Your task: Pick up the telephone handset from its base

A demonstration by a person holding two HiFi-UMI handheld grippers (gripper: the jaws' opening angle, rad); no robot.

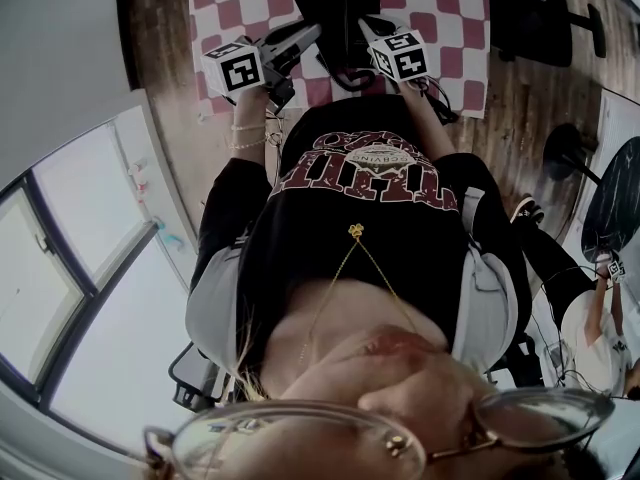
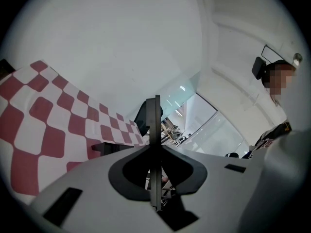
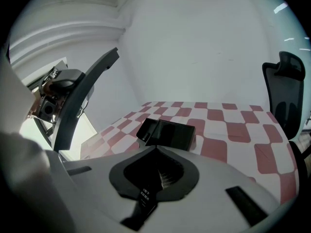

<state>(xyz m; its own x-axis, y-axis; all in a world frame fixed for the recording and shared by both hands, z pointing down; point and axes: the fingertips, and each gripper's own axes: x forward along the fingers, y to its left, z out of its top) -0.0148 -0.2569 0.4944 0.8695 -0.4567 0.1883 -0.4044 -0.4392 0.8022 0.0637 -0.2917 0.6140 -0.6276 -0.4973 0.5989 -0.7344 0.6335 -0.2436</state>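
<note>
**Right gripper (image 3: 156,141) closed and empty, aimed at telephone (image 3: 171,134): pickup not started**

Right gripper: jaws pressed together with nothing between them. Tips point at the black telephone and sit just short of it; can't tell if they touch. Left gripper (image 2: 156,106): jaws also pressed flat together, empty, held over the bench (image 2: 43,130) beside the telephone.

Telephone sits on the checked cloth (image 3: 233,125) that covers the bench. In the head view it is near the bench's near edge, roughly midway between the left and right edges. It reads as one dark block in every view, so the handset can't be separated from the base. Nothing is raised and neither gripper holds anything, so my judgement is that the handset is on its base.

Progress: at most an approach. Left to do:
- spread one gripper's jaws
- get them around the handset
- close on it
- lift it clear of the base

So the whole task proper remains.

Room: there is open cloth to the right of the telephone out to the right edge, and more beyond it to the far edge. A bare wall stands behind the far edge. Lifting straight up, or back toward the near edge, looks free. A black office chair (image 3: 286,89) stands off the right edge, apart from the bench top. Both grippers sit close around the telephone by the near edge, with the person's torso right behind that edge. That is probably the tightest spot.
</note>
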